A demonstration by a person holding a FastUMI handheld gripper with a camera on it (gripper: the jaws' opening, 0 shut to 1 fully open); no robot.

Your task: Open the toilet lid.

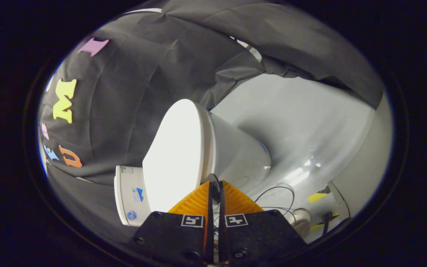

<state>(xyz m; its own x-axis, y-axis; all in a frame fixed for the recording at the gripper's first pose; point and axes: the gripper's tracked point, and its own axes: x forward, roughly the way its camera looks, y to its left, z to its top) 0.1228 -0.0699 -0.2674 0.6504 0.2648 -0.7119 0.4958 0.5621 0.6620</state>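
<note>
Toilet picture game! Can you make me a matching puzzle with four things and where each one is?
Things:
1. lid
2. tank
3. cables
4. gripper

Places or states:
a. lying on the floor
b. closed on the bowl
c. jaws nearly together, at the lid's edge
d. behind the lid, by the black cloth

Pairs: 1-b, 2-d, 3-a, 4-c

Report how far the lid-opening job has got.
Done: the gripper has reached the toilet, its fingers drawn close together at the lid's edge. In hand: getting purchase there; whether they pinch anything is unclear. Left: the toilet lid appears down on the toilet bowl, so the lift remains.
</note>
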